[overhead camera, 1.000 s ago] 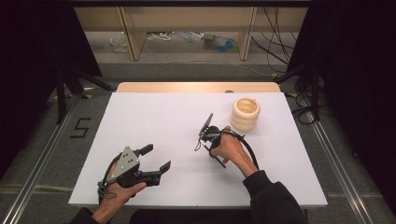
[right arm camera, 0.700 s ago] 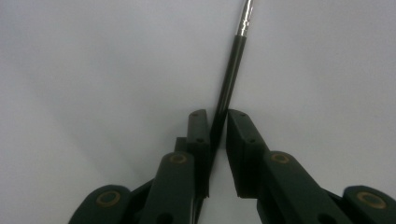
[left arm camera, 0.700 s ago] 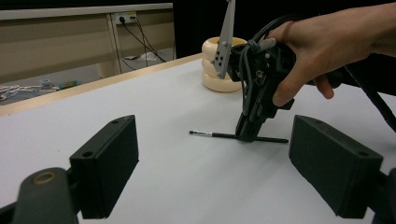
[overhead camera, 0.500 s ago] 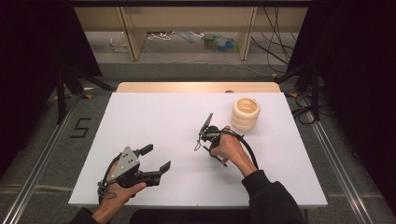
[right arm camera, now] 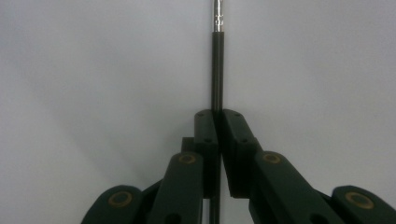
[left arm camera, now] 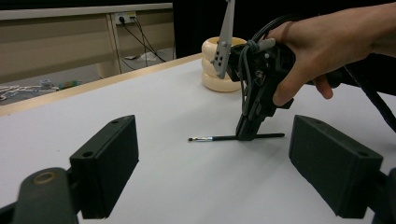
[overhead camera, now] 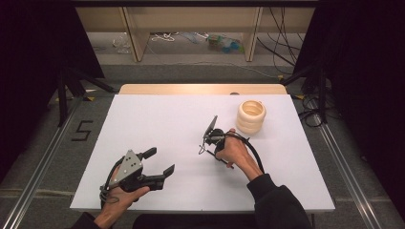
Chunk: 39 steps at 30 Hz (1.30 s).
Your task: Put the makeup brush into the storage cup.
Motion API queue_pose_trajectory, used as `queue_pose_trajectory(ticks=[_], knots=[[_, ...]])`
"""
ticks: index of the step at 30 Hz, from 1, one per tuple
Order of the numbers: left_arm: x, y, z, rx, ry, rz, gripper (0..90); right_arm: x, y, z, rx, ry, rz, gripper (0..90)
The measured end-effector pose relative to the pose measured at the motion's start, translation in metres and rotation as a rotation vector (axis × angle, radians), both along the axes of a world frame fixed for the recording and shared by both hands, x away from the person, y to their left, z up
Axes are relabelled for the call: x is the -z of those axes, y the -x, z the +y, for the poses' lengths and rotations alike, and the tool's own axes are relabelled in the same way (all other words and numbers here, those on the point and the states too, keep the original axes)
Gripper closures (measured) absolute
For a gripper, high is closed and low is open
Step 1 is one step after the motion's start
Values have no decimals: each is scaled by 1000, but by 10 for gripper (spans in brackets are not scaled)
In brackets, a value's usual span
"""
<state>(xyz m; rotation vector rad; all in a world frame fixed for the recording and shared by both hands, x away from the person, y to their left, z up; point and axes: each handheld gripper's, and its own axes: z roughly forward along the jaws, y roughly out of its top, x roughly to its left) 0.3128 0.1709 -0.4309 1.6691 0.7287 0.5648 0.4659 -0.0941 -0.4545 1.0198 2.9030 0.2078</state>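
Note:
A thin black paintbrush (left arm camera: 210, 138) with a silver ferrule (right arm camera: 218, 14) lies flat on the white table (overhead camera: 157, 119). My right gripper (left arm camera: 246, 135) points down at it near the table's middle, and its jaws have just been closing. They now pinch the brush handle (right arm camera: 217, 70) between the pads, with my right gripper (right arm camera: 218, 114) shut on it. My left gripper (overhead camera: 160, 161) rests near the front left edge, open, with nothing between its fingers. A cream holder of stacked rings (overhead camera: 250, 116) stands upright just beyond the right hand.
A bare wooden strip (overhead camera: 191, 88) runs along the table's far edge. Beyond it stand shelf legs (overhead camera: 131, 33) and loose cables on the floor. Black curtains hang at both sides. A cable (overhead camera: 250, 150) trails from my right gripper over the forearm.
Nothing has visibly moved in the high view; both hands stay where they were.

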Motion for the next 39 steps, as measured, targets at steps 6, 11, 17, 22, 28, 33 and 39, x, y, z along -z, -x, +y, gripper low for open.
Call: queue_pose_trajectory(ticks=[6,11,17,22,28,33,39], knots=[[0,0,0,0,-1,-2,158,-1,0,-1,-4,-5,10,855],[0,0,1,0,-1,-2,158,-9,0,-8,-11,-80,-21,856],[0,0,1,-1,-2,-4,158,-22,-2,-20,1,-179,-91,855],[-1,0,1,1,-2,-4,159,-31,-5,-33,20,-269,-133,855],[-1,0,0,0,-2,-3,158,-42,-7,-44,40,-369,-172,855],[-1,0,0,1,0,-6,159,-51,-8,-51,46,-452,-205,855],[-1,-1,1,3,-6,-12,159,-59,-9,-61,70,-546,-271,855]])
